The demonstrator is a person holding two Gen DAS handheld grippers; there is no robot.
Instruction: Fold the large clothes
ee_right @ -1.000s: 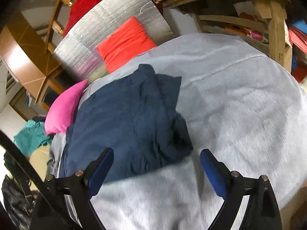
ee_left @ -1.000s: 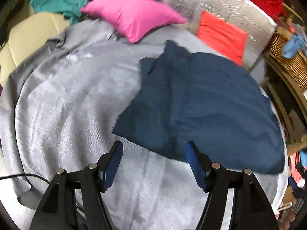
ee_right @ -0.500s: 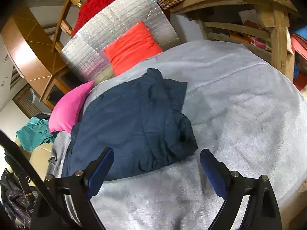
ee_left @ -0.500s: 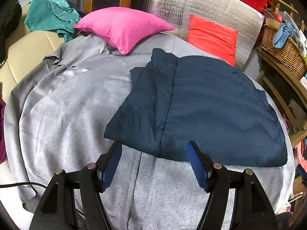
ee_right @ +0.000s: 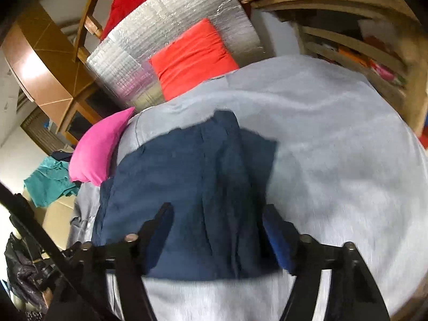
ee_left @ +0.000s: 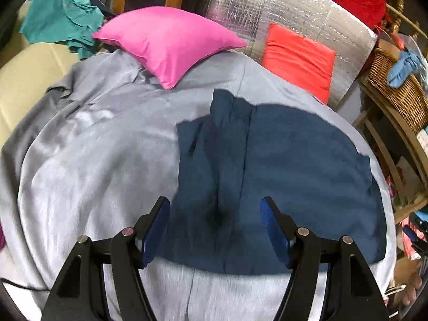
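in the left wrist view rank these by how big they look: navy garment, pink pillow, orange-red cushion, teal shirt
1. navy garment
2. pink pillow
3. orange-red cushion and teal shirt look alike; the shirt lies farther back, partly cut off.

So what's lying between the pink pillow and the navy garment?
Only bare grey blanket: in the left wrist view it separates the pink pillow from the navy garment, with nothing resting on that stretch.

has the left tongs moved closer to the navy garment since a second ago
Yes. The left tongs have moved forward: the navy garment now lies between its open fingers, with the pink pillow larger in view.
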